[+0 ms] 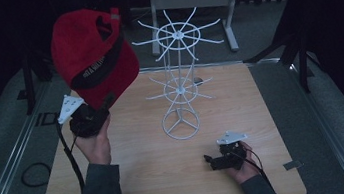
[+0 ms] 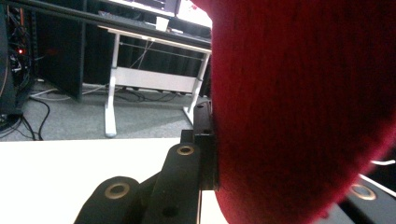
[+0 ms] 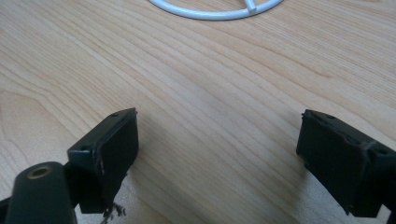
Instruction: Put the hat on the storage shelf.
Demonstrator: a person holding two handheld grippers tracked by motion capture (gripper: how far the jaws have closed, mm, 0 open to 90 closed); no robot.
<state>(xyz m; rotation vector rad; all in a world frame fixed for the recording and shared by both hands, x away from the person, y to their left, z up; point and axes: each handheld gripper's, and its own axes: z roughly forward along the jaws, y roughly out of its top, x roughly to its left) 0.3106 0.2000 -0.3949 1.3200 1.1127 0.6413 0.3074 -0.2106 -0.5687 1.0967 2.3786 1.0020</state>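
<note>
One red cap (image 1: 91,57), one white wire rack (image 1: 178,83), two tools.

fuzzy red cloth cap (image 1: 91,52); white coated wire rack (image 1: 178,83); smooth matt wood-grain table (image 1: 160,174)

High view overlooks table (image 1: 160,179); gripper views sit close.

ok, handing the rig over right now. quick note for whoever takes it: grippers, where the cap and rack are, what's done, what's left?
Left gripper: shut on the red cap, held up in the air left of the white wire rack.
Right gripper: open, nothing between its jaws, low over the wooden table just short of the rack's ring base.
Done: cap is picked up.
Left: probably hanging the cap on one of the rack's prongs; all prongs are bare.
</note>
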